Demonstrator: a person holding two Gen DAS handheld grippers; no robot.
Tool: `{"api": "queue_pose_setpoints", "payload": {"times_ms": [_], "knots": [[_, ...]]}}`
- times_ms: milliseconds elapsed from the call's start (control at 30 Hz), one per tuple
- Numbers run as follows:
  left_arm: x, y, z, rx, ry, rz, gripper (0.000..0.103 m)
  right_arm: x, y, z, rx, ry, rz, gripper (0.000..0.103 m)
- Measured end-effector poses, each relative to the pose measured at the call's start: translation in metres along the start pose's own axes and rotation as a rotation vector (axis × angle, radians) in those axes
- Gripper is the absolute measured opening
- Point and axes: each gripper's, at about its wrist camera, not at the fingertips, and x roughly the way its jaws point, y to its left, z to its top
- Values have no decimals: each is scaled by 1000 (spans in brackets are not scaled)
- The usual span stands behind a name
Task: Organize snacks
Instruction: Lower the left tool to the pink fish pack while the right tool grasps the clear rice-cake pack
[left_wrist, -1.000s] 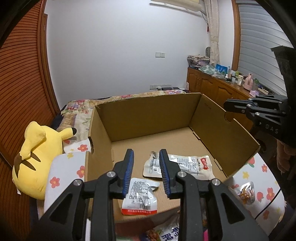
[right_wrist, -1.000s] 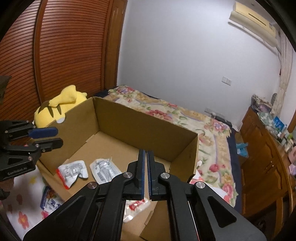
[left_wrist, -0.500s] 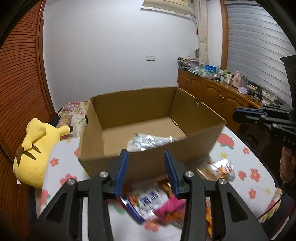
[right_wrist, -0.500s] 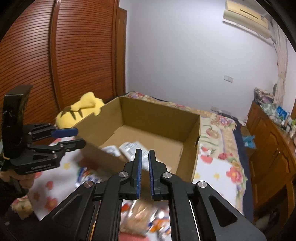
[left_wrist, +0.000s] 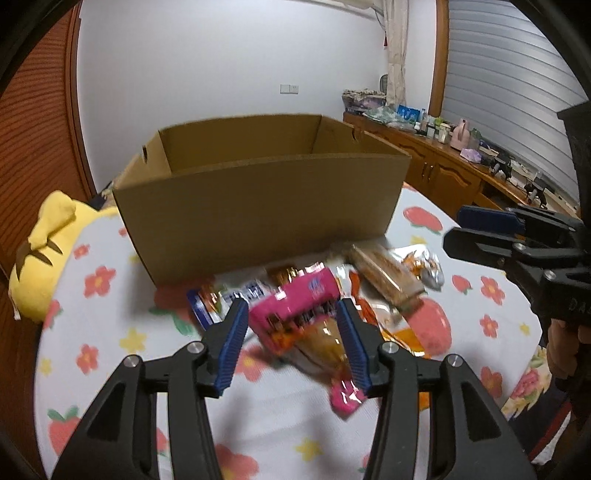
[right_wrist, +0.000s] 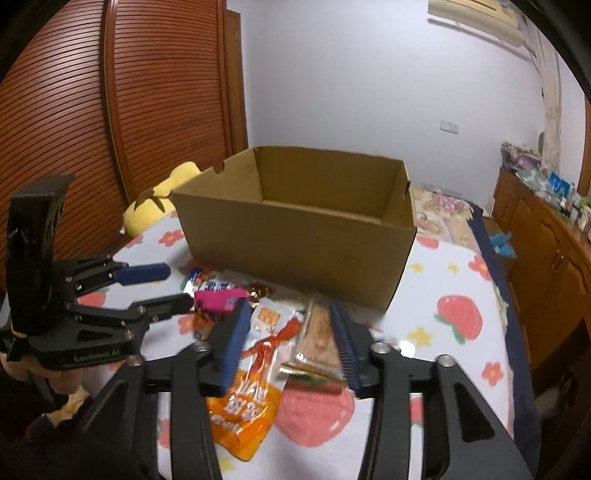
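An open cardboard box (left_wrist: 258, 206) stands on the flowered cloth (left_wrist: 110, 332), with a pile of snack packets in front of it. My left gripper (left_wrist: 291, 343) hangs low over the pile, its jaws opening. A pink packet (left_wrist: 295, 306) lies between its blue pads without being pinched. My right gripper (right_wrist: 288, 343) is opening too, over an orange packet (right_wrist: 255, 369) and a brown biscuit pack (right_wrist: 317, 339); the pads do not press on either. Each gripper shows in the other's view: the right gripper (left_wrist: 456, 229) and the left gripper (right_wrist: 179, 287). The box's inside is hidden.
A yellow plush toy (left_wrist: 40, 251) lies left of the box. A blue-and-white packet (left_wrist: 221, 299) sits left of the pink one. A wooden cabinet (left_wrist: 443, 166) loaded with small items runs along the right. Slatted wooden doors (right_wrist: 110, 129) stand on the left.
Both grippers have drawn back from above the box and dropped to the snack pile in front of it. Both sets of jaws have spread apart; the right was fully shut before.
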Motion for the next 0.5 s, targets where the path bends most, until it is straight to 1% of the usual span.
{"api": "queue_pose_setpoints", "payload": {"times_ms": [200,400,500], "knots": [[15,-7,-15,-21,37,-18,50,19,-10,-9,24,38,-5,53],[23,-9,-24,-52,53,-35,50,52,-21,-17,39,104,-2,53],[27,-7,-26,-73,56,-47,55,69,-25,-20,50,131,-12,53]]}}
